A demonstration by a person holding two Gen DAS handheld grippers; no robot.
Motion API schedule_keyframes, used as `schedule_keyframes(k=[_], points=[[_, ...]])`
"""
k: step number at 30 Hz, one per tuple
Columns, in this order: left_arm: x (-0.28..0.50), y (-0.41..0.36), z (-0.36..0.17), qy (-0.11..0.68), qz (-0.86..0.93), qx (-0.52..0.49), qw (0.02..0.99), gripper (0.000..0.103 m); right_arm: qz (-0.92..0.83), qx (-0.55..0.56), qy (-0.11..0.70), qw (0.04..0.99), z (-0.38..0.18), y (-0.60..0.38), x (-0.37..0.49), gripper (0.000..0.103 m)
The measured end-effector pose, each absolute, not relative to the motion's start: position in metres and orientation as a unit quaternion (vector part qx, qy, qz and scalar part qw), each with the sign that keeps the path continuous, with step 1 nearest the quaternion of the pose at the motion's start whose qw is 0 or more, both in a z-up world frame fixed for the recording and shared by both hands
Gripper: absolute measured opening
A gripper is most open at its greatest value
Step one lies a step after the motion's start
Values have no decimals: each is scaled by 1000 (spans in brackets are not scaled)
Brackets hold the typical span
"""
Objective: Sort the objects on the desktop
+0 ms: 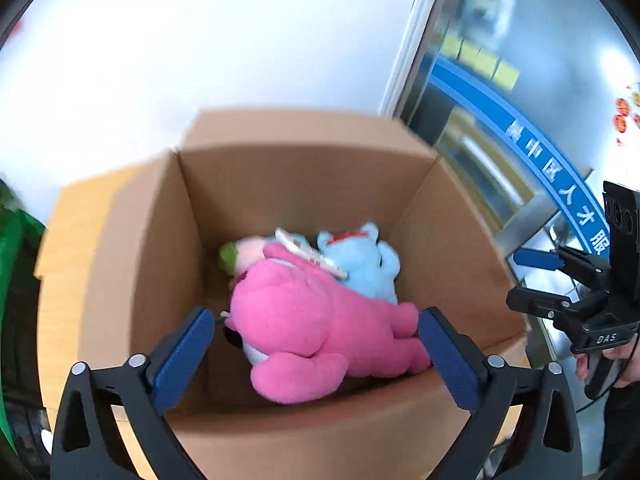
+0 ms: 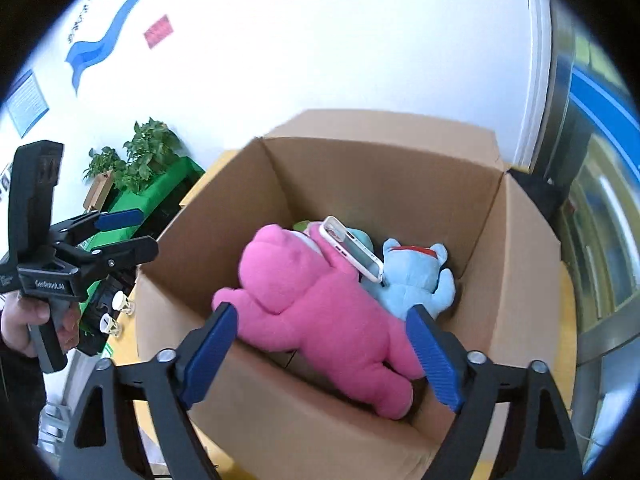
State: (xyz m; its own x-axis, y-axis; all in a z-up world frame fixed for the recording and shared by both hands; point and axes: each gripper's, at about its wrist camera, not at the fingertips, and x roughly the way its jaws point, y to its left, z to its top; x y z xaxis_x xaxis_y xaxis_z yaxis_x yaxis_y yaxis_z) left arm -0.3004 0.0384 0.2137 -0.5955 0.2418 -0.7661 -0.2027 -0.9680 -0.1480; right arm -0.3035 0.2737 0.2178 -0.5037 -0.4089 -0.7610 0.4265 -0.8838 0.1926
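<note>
An open cardboard box [image 1: 140, 248] [image 2: 500, 240] holds a pink plush bear [image 1: 316, 320] [image 2: 320, 308], a light blue plush [image 1: 368, 264] [image 2: 416, 280] and a white-cased phone [image 1: 312, 256] [image 2: 352, 250] lying on top of them. A pink and green toy [image 1: 240, 254] peeks out behind the bear. My left gripper [image 1: 316, 336] is open and empty above the box's near rim. My right gripper [image 2: 322, 332] is open and empty above the box too. Each gripper shows in the other's view, the right one [image 1: 536, 280] and the left one [image 2: 128, 232].
The box stands on a light wooden table [image 1: 68, 220] [image 2: 568, 320]. Potted plants [image 2: 136, 156] on a green stand lie to the left by a white wall. Two shuttlecocks [image 2: 116, 312] lie on the table left of the box. A glass door [image 1: 520, 120] is to the right.
</note>
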Motion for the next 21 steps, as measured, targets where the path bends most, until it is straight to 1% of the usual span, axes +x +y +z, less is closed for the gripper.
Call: schedule_keyframes(k=[2, 6, 11, 15, 18, 21], points=[[-269, 40, 221, -12, 908, -408, 98, 103, -875, 425, 20, 230, 218, 271, -284, 94], [-235, 44, 223, -11, 918, -391, 65, 103, -874, 435, 10, 215, 216, 268, -267, 94], [-219, 55, 220, -10, 915, -402, 45, 103, -877, 438, 13, 196, 222, 259, -250, 94], [-220, 60, 222, -7, 909, -415, 27, 103, -882, 435, 7, 178, 228, 255, -248, 94], [-218, 62, 229, -5, 914, -406, 21, 103, -887, 430, 2, 168, 234, 253, -248, 94], [-215, 65, 233, 17, 919, -394, 17, 103, -889, 428, 5, 161, 236, 248, -251, 94]])
